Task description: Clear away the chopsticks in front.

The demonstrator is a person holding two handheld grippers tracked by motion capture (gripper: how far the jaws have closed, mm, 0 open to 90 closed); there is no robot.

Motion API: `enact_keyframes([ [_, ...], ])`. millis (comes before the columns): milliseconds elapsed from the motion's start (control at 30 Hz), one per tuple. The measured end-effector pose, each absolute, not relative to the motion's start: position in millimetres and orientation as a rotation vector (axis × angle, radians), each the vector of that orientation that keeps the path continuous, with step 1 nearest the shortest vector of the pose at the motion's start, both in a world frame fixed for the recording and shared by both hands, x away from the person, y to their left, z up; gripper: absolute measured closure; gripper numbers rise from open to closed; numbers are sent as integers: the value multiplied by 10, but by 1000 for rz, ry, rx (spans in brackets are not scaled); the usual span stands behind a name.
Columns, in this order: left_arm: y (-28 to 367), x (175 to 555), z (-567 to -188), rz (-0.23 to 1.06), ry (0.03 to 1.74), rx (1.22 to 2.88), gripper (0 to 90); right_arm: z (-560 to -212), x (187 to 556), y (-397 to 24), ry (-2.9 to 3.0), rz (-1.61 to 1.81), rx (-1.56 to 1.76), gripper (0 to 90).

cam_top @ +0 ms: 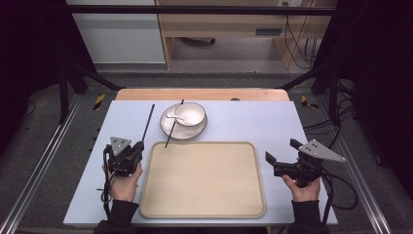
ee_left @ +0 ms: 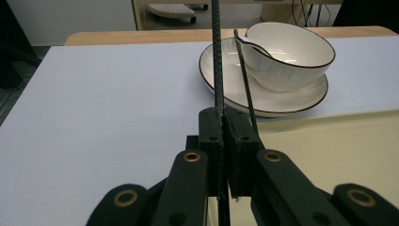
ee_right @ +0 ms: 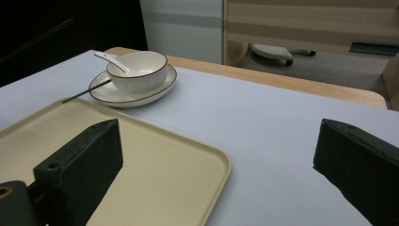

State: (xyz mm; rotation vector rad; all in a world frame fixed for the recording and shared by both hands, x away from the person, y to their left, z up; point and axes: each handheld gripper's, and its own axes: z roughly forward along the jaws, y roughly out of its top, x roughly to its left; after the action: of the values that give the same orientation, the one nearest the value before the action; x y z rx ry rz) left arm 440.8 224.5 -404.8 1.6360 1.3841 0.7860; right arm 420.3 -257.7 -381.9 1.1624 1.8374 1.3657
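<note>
My left gripper (cam_top: 140, 146) (ee_left: 225, 123) stands left of the tray and is shut on a thin black chopstick (cam_top: 148, 122) (ee_left: 217, 56) that points away across the table. A second black chopstick (cam_top: 173, 127) (ee_left: 245, 75) (ee_right: 87, 92) leans on the white plate (cam_top: 196, 135) (ee_left: 282, 102) (ee_right: 157, 94), its near end at the tray's far rim. On the plate stands a white bowl (cam_top: 191, 115) (ee_left: 294, 52) (ee_right: 139, 70) with a white spoon (cam_top: 174, 117) (ee_left: 245, 41) (ee_right: 109, 59) in it. My right gripper (cam_top: 281, 150) (ee_right: 219, 141) hovers open by the tray's right edge, nothing between its fingers.
A large beige tray (cam_top: 202, 178) (ee_left: 339, 141) (ee_right: 155, 160) lies in the middle of the pale blue table top (cam_top: 253, 122), with nothing on it. Bare table shows left of the plate and right of the tray. Beyond the far wooden edge (cam_top: 202, 94) is floor and furniture.
</note>
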Motion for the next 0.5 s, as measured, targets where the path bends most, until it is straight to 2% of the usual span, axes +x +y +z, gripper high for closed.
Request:
enact_keyframes([
  [500, 1996, 3791, -4233, 770, 1368, 1523, 854, -3804, 4175, -2578, 1838, 1362, 1156, 23],
])
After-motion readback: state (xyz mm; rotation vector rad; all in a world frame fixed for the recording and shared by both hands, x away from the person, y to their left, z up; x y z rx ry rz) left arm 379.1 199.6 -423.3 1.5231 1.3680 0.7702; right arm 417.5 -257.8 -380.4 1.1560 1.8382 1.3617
